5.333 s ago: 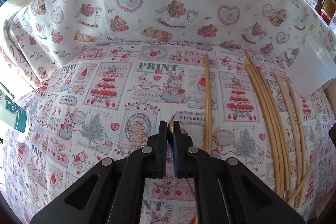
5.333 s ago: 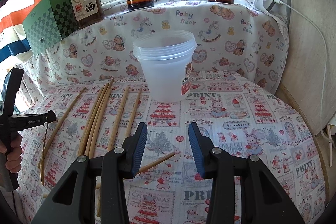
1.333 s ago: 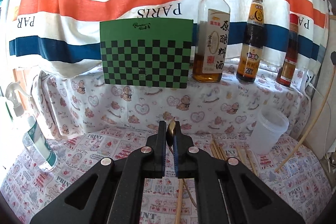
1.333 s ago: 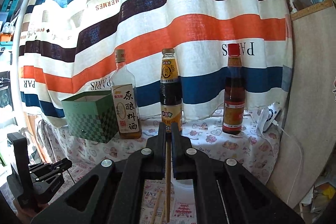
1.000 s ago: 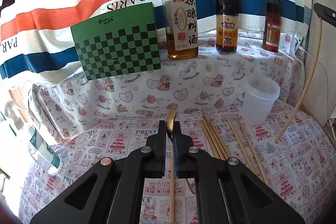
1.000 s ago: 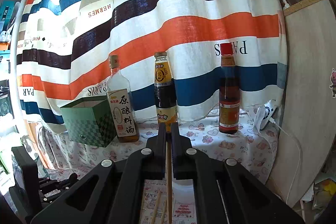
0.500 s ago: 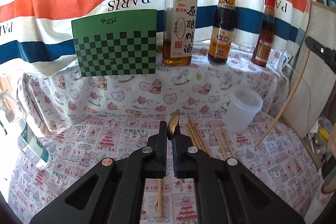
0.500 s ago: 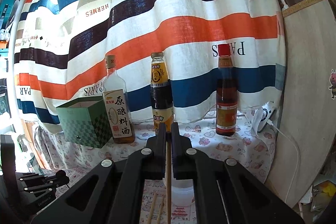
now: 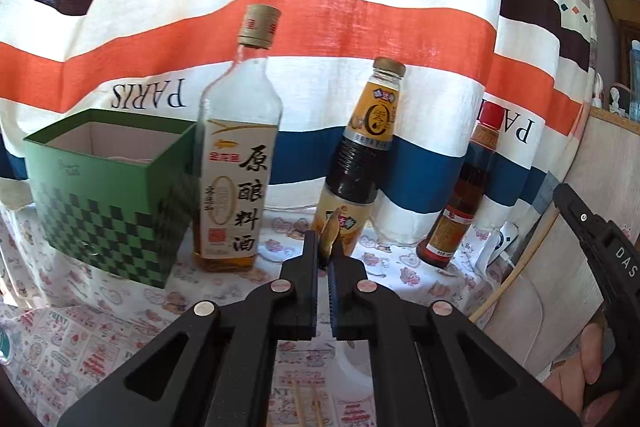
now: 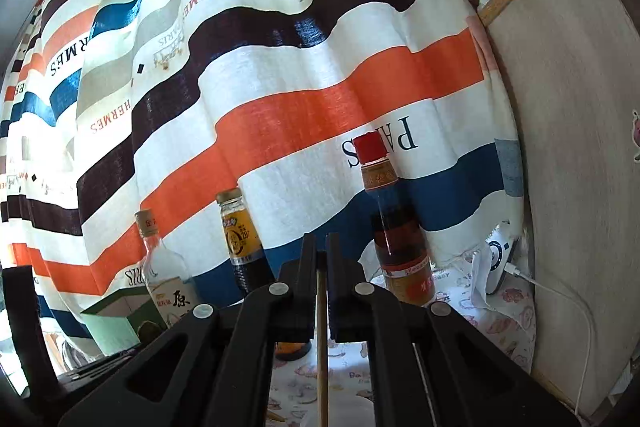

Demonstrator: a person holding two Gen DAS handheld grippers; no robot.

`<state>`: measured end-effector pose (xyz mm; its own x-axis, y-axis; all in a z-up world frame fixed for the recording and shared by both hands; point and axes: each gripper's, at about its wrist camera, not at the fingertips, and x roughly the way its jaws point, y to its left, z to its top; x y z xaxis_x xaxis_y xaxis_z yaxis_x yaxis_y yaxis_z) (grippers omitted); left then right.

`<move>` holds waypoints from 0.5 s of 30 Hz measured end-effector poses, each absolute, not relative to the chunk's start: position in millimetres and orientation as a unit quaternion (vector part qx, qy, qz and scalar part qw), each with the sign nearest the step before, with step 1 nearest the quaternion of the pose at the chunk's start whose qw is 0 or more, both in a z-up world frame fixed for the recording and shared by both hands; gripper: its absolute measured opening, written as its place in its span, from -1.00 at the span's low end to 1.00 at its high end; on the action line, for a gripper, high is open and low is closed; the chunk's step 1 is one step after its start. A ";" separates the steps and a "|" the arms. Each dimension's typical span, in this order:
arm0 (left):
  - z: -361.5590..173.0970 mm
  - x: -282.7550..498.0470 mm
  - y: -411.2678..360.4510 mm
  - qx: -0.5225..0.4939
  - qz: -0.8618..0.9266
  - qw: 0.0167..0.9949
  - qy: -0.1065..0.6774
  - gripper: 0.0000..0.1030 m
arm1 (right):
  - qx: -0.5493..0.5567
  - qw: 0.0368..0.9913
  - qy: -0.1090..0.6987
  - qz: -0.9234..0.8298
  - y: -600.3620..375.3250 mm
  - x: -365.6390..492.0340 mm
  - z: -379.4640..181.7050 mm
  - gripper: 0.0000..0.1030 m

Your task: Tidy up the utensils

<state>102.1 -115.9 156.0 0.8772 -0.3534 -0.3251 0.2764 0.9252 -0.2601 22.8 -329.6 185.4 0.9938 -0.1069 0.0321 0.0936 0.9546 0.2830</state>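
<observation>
My left gripper (image 9: 323, 259) is shut on a bamboo chopstick (image 9: 330, 230), whose tip sticks up between the fingers. My right gripper (image 10: 321, 255) is shut on another chopstick (image 10: 321, 347) that hangs straight down. That chopstick also shows at the right of the left wrist view (image 9: 516, 269), slanting down from the right gripper's black body (image 9: 600, 251). The white plastic cup (image 9: 352, 375) shows just below the left fingers, mostly hidden. Two more chopsticks (image 9: 308, 407) lie on the patterned cloth beneath.
On a ledge stand a green checkered box (image 9: 108, 195), a clear cooking-wine bottle (image 9: 236, 163), a dark sauce bottle (image 9: 356, 163) and a red-capped bottle (image 9: 460, 195). A striped curtain (image 10: 280, 87) hangs behind. A wooden panel (image 10: 580, 147) and a white charger cable (image 10: 560, 291) are at the right.
Both grippers have risen and tilted upward, so the table has dropped mostly out of view. The left gripper has moved right, closer to the bottles and over the cup. Both still hold their chopsticks.
</observation>
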 end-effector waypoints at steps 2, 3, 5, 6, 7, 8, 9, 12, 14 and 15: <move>150.2 109.3 -128.4 -0.104 -0.174 0.960 0.193 -0.93 | 0.138 0.988 -0.038 -0.062 -334.7 21.7 182.9 -0.90; 146.9 112.3 -134.2 -0.101 -0.177 0.959 0.197 -0.93 | 0.139 0.988 -0.039 -0.062 -337.3 20.9 179.9 -0.90; 136.1 116.2 -147.1 -0.083 -0.179 0.958 0.206 -0.94 | 0.139 0.988 -0.030 -0.060 -342.6 25.6 175.8 -0.90; 129.8 117.9 -152.8 -0.073 -0.180 0.958 0.209 -0.93 | 0.132 0.989 -0.013 -0.060 -344.3 31.2 175.5 -0.90; 123.5 119.3 -158.5 -0.064 -0.178 0.959 0.212 -0.93 | 0.133 0.989 -0.010 -0.059 -347.1 33.4 173.4 -0.90; 117.8 121.1 -163.0 -0.055 -0.176 0.959 0.215 -0.93 | 0.137 0.989 -0.004 -0.061 -350.7 35.9 172.2 -0.90; 111.5 122.4 -167.3 -0.048 -0.172 0.959 0.219 -0.93 | 0.138 0.989 0.005 -0.061 -352.7 39.7 171.1 -0.90; 98.3 126.9 -170.5 -0.051 -0.172 0.956 0.232 -0.93 | 0.148 0.987 0.009 -0.062 -356.6 43.9 166.9 -0.90; 93.2 129.2 -169.5 -0.056 -0.176 0.953 0.239 -0.93 | 0.174 0.984 -0.010 -0.037 -362.3 38.2 166.4 -0.90; 91.6 129.1 -168.7 -0.055 -0.176 0.953 0.240 -0.93 | 0.189 0.981 -0.028 -0.028 -365.4 32.7 166.5 -0.90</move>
<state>129.1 -168.7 91.6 0.8227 -0.3623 -0.4382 0.3097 0.9319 -0.1889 32.7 -365.4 166.5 0.9969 -0.0655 0.0436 0.0445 0.9266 0.3733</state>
